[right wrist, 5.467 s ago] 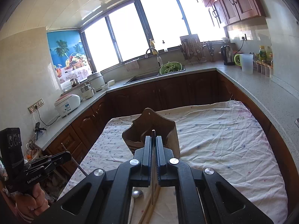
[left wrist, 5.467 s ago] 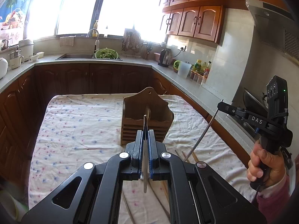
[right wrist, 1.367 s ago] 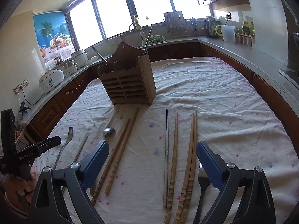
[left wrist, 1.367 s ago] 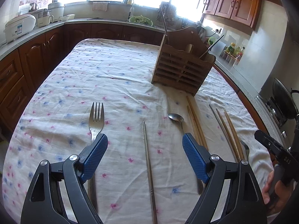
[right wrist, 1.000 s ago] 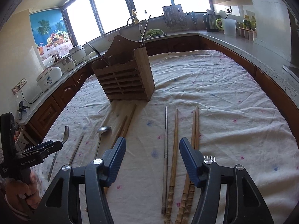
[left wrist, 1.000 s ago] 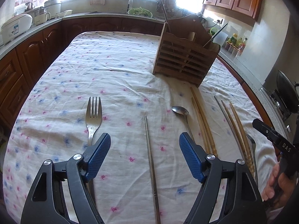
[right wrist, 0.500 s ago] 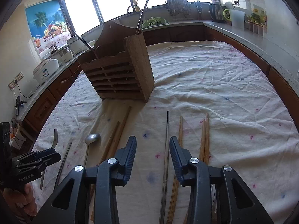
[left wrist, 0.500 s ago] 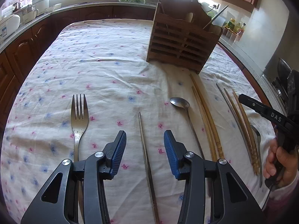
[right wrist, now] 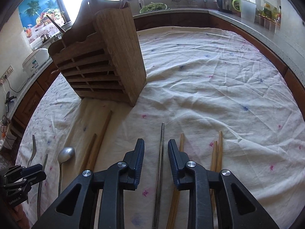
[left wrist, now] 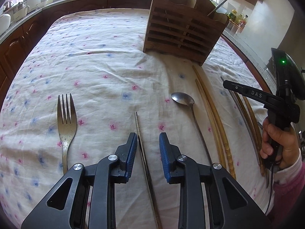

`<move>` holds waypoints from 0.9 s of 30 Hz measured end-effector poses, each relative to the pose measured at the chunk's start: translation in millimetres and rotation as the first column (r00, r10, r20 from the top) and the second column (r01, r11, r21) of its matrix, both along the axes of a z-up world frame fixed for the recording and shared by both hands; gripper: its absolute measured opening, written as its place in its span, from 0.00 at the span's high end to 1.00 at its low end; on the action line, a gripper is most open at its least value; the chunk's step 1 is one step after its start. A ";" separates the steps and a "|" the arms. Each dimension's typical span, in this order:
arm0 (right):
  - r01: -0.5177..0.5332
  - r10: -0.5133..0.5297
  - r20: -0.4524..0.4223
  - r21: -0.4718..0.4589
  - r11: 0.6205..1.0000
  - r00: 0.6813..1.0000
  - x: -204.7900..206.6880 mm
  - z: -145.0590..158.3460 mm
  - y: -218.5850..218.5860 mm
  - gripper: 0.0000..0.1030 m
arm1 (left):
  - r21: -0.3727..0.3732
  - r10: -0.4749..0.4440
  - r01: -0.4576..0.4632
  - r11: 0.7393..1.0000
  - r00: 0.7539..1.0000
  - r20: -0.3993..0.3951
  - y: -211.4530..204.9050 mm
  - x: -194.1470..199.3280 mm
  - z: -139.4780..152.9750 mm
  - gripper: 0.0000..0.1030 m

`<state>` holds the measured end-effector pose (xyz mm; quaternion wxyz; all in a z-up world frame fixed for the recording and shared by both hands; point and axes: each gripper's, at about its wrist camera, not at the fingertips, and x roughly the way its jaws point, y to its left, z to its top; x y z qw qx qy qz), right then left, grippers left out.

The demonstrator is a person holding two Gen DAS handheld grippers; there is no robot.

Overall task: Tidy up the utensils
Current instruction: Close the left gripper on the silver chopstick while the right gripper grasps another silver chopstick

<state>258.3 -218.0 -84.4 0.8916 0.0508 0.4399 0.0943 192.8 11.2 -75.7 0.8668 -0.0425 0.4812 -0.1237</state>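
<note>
A: Both grippers are narrowing at once. The left gripper (left wrist: 148,139) has its jaws closing around a metal chopstick (left wrist: 142,145) that lies on the flowered tablecloth (left wrist: 95,57). The stick runs between the blue pads (left wrist: 131,152), hard against the left one, and the right pad is still clear of it.

B: And the other hand?

A: The right gripper (right wrist: 156,148) is doing the same over a second metal chopstick (right wrist: 161,145). Its jaws are closing too, with the stick roughly centred in the gap and neither pad pressing yet.

B: So the job is a clean pinch on a thin rod lying flat on cloth. What makes that go well?

A: Keep the tips low enough that the pads meet the stick and not just the fabric above it. On the left, shift slightly so the stick sits mid-gap, or it may roll out as the far pad arrives.

B: Any neighbours to worry about?

A: On the right, a wooden chopstick (right wrist: 181,141) lies just beside the outer pad; it looks clear, though the fisheye edge makes that hard to judge. The fork (left wrist: 66,118) and spoon (left wrist: 183,99) are well off to the sides.

B: Then where do they go?

A: Into the wooden utensil holder (left wrist: 181,32) standing further up the table, which already has metal sticks poking out.
</note>
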 end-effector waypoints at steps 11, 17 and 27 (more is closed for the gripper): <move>-0.027 0.026 -0.014 -0.088 0.996 1.000 3.9 -0.4 15.0 0.94 | -0.009 -0.013 0.013 1.000 1.000 -0.015 6.9 12.1 -2.5 0.94; -0.029 0.028 -0.014 -0.068 0.997 1.000 -4.0 -0.4 16.5 0.93 | 0.067 -0.030 0.032 0.997 0.999 -0.023 -3.5 16.2 -0.7 0.94; -0.031 0.030 -0.006 -0.051 0.998 1.000 -4.6 -0.4 16.3 0.95 | 0.113 -0.053 0.051 0.992 0.999 0.013 -10.4 15.2 -0.9 0.95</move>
